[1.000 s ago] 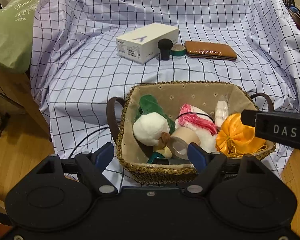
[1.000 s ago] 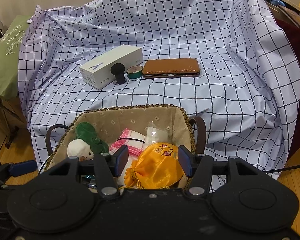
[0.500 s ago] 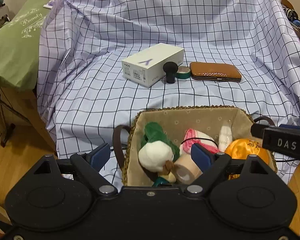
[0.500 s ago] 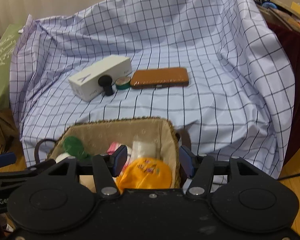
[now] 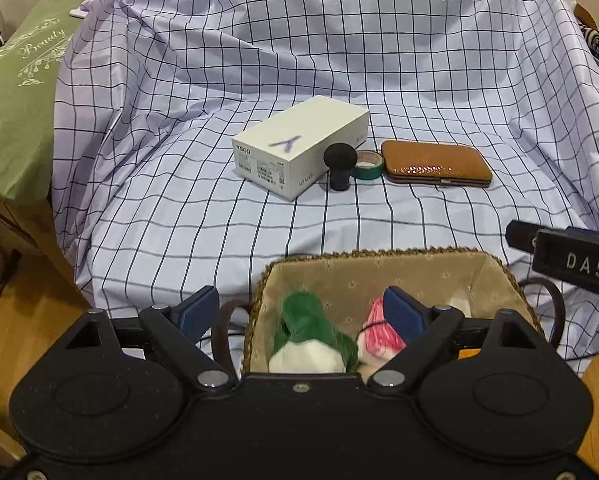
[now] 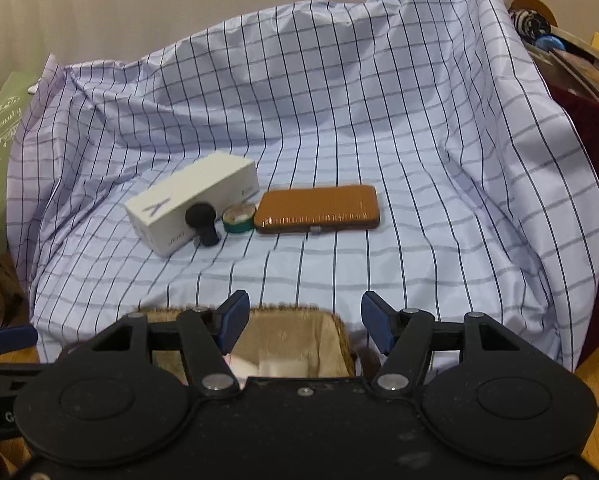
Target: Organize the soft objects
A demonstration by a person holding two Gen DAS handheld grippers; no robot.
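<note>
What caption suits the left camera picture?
Open left gripper above a basket of soft toys.

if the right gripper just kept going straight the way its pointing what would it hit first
Probably the checked cloth past the basket's far rim. The open right gripper aims over the basket, and the brown case lies further along that line. Depth is hard to judge.

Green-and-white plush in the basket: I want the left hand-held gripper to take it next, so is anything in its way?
Nothing visible blocks it. The left hand-held gripper is open just above the plush, which lies uncovered in the basket beside a pink-and-white soft item.
</note>
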